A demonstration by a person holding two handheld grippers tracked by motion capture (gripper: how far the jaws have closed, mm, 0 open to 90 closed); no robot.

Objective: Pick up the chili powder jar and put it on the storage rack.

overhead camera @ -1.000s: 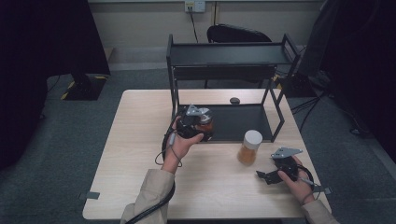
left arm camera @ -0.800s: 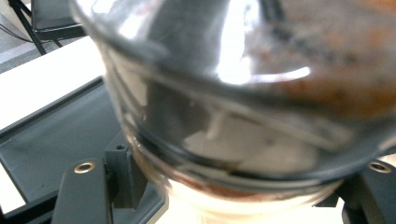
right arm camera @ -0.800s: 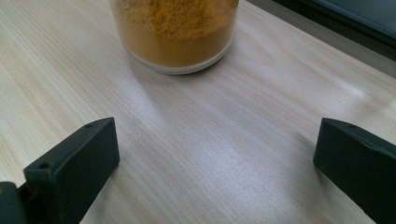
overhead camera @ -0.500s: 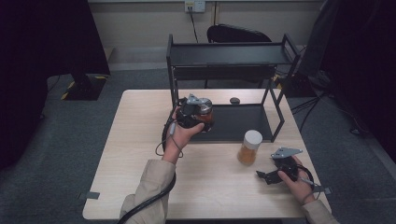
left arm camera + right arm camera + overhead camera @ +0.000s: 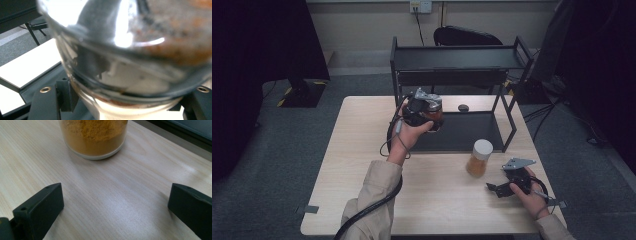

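- The left gripper (image 5: pixel 430 111) is clamped on a glass jar (image 5: pixel 435 113) with reddish-brown contents; the jaws press on the jar's sides and the jar is clear of every surface.
- In the left gripper view the held jar (image 5: pixel 130 50) sits directly ahead of the camera, between the two black jaws at the bottom corners, with the glass wall blurred by its closeness.
- The held jar hangs at the front left corner of the black shelf rack (image 5: pixel 457 60), above the rack's lower shelf (image 5: pixel 462 132) and below its upper shelf.
- The left hand (image 5: pixel 408 137) grips the tool from below, and a cable trails from it down along the sleeve.
- The right gripper (image 5: pixel 492 188) rests on the wooden table (image 5: pixel 362 150), in front of the rack's right end; its jaws stand wide apart with nothing between them.
- In the right gripper view bare table surface (image 5: pixel 112 202) lies between the two jaws.
- A second jar (image 5: pixel 479 158), with a white lid and yellow-orange powder, stands upright on the table just in front of the rack's front right leg, near the right gripper but apart from it.
- In the right gripper view the base of this second jar (image 5: pixel 93 137) appears ahead of the jaws, untouched.
- A small dark round object (image 5: pixel 463 107) lies on the table behind the lower shelf, under the rack.
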